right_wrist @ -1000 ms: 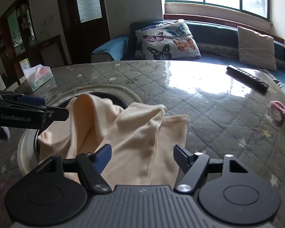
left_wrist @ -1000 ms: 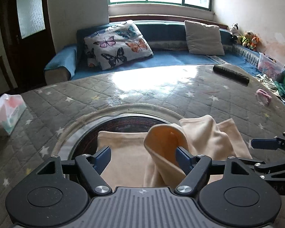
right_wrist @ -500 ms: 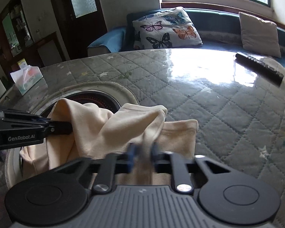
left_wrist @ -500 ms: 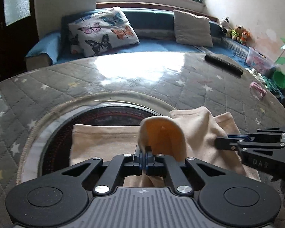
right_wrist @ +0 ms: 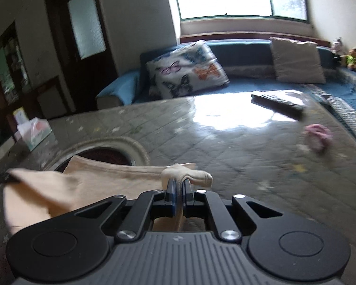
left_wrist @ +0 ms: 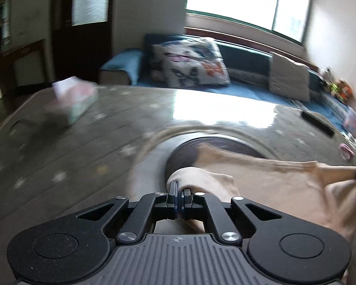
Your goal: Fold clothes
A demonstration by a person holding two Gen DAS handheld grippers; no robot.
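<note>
Left gripper (left_wrist: pixel 179 193): we see its jaws pinching one bunched end of the cream garment (left_wrist: pixel 280 185).
Right gripper (right_wrist: pixel 178 186): clamped on the opposite end.
Garment: pulled long between our grippers, its axis running side to side above the quilted table (right_wrist: pixel 237 147).

The quilted table (right_wrist: pixel 237 156) is free in its bright middle, so a gripper can pass there. On the left side stands a tissue box (right_wrist: pixel 34 134). At the far right lie a black remote (right_wrist: pixel 278 103) and a small pink thing (right_wrist: pixel 316 136). The cream garment (left_wrist: pixel 273 190) stretches across the near part, over the round opening (left_wrist: pixel 216 142).
</note>
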